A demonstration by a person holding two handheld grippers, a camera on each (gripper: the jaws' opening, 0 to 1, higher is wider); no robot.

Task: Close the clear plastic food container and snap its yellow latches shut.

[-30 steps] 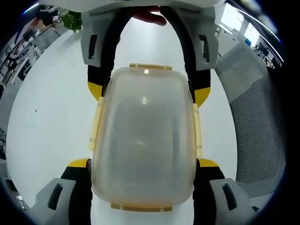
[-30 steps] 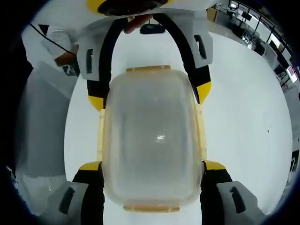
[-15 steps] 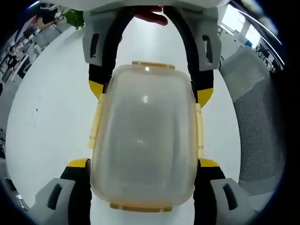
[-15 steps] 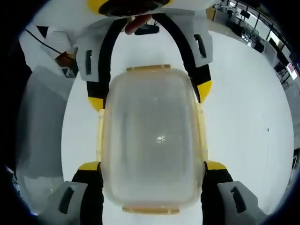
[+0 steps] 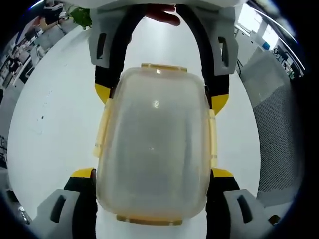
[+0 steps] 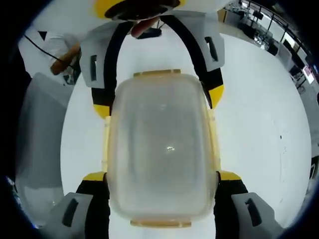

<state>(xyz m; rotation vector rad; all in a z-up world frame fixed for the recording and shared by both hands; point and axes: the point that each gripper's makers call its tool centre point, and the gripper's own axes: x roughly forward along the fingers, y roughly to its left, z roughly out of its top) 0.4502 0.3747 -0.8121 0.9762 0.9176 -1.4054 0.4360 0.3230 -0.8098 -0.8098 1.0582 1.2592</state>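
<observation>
The clear food container [image 5: 153,149] [image 6: 160,149], lid on and yellow latches [image 5: 101,133] along its edges, is gripped at one end by the left gripper [image 5: 152,181] and at the far end by the right gripper [image 6: 160,181], above a white table [image 5: 55,119].

A plain white worktop [image 5: 55,124] spreads across both views, glossy under even overhead light. In the left gripper view, a green potted plant [image 5: 79,17] sits at upper left, a grey mesh chair back [image 5: 276,139] at right, and bright windows [image 5: 254,22] at upper right. In the right gripper view, office desks [image 6: 259,30] crowd the upper right.
</observation>
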